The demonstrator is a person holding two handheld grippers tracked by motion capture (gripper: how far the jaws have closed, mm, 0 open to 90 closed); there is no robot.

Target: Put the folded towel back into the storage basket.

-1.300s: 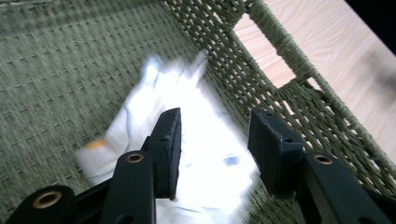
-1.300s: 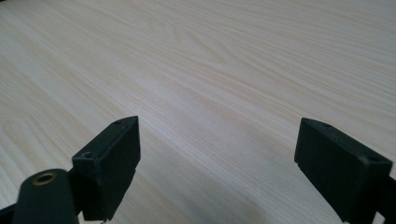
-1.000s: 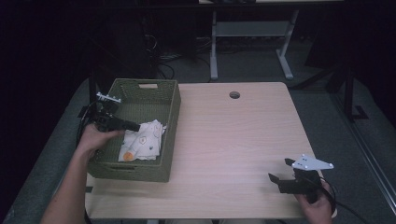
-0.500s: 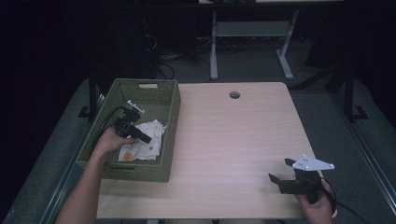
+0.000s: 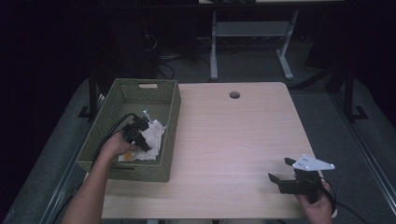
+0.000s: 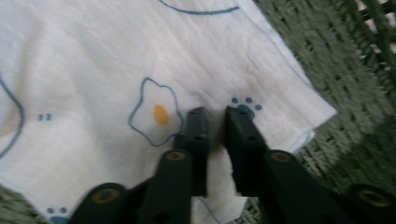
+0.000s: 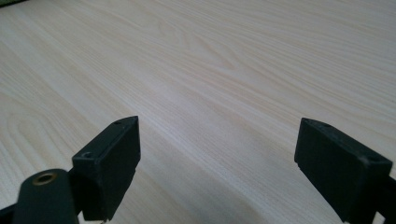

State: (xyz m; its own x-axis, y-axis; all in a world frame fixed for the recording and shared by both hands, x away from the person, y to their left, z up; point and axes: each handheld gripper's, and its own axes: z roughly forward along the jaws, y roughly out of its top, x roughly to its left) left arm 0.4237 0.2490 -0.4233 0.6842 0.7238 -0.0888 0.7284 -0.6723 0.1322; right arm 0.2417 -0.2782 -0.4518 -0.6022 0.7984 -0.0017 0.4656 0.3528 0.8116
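1. A table (image 5: 243, 140) stood in the middle of the high view, with floor all round it.
2. A woven basket (image 5: 170, 112) sat on the table's left part, reaching over its left edge.
3. A printed cloth (image 5: 152, 140) lay inside the basket, toward its near right corner.
4. The left gripper (image 5: 145, 140) was down in the basket on the cloth, its jaws having just been closing, a fold of cloth between them.
5. The right gripper (image 5: 280, 175) rested near the table's near right corner, well apart from the basket.
6. A small round hole (image 5: 234, 94) lay near the table's far edge, right of the basket.
7. A frame on legs (image 5: 247, 37) stood on the floor behind the table.
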